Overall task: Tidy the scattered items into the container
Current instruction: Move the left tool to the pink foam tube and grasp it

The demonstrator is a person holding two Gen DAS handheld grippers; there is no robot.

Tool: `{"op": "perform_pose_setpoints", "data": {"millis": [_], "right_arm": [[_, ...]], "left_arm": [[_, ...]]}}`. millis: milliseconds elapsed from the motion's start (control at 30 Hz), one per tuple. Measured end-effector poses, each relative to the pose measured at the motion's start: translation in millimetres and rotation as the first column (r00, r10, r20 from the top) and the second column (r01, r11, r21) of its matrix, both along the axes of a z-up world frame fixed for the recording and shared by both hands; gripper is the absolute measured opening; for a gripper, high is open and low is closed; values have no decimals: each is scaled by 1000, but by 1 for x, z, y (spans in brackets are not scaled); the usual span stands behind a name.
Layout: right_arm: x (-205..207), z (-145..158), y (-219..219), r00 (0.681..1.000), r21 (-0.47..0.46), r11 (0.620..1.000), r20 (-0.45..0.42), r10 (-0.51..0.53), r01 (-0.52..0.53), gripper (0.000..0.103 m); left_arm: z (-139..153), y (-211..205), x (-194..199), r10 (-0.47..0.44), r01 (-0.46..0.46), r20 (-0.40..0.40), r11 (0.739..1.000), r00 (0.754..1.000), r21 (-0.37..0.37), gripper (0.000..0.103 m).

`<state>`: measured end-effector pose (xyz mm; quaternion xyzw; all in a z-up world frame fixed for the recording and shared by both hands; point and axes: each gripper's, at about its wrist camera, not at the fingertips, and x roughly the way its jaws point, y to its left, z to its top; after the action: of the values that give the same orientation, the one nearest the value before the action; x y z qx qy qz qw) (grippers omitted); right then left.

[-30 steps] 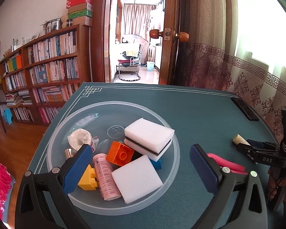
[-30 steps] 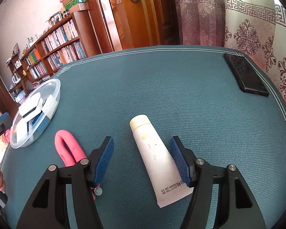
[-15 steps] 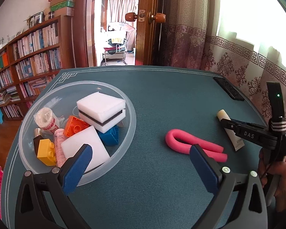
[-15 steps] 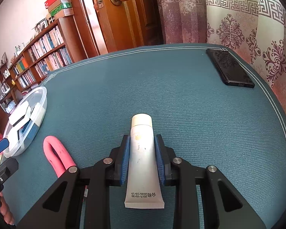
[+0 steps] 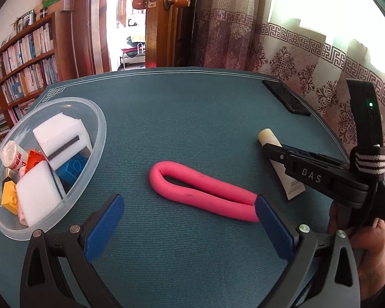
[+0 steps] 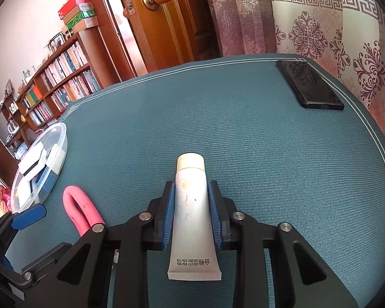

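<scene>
Here right tongs [image 6: 191,214] clamp tube [image 6: 192,213] — level.

Right claw [image 6: 191,214] went from wide open astride the white tube [image 6: 192,215] to clamped on its body. Left claw [image 5: 190,218] swung from above the clear bowl [image 5: 100,138] at 9 o'clock to the pink foam loop [image 5: 202,188].
</scene>
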<state>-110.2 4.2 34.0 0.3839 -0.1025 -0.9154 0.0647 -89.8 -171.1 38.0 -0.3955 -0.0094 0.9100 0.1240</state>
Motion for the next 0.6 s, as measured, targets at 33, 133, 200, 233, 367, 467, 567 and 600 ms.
{"op": "perform_pose_setpoints", "data": {"millis": [33,133,200,233,367,467,567,600], "right_arm": [[0,0,0,1000,-3,1000,0,0,0,29],[0,-1,2,1000,-16,1000,0,1,-1,29],[0,-1,3,1000,-22,1000,0,1,-1,29],[0,-1,3,1000,-24,1000,0,1,-1,29],[0,-1,5,1000,-36,999,0,1,-1,29],[0,-2,8,1000,-52,999,0,-6,6,29],[-1,-3,14,1000,-73,997,1,-13,13,29],[-1,-3,16,1000,-74,997,1,-22,22,29]], "left_arm": [[-1,0,-2,5,-5,10,1000,1000,11,102],[-6,-1,-10,24,-26,41,999,999,41,102],[-9,-2,-15,41,-45,65,997,997,61,102],[-11,-3,-17,49,-54,77,996,996,73,102],[-16,-3,-29,81,-90,99,992,992,87,102],[-16,3,-35,100,-104,85,994,991,46,102],[-18,9,-41,91,-94,86,995,992,31,102],[-19,10,-44,87,-91,92,995,992,35,102]]}}
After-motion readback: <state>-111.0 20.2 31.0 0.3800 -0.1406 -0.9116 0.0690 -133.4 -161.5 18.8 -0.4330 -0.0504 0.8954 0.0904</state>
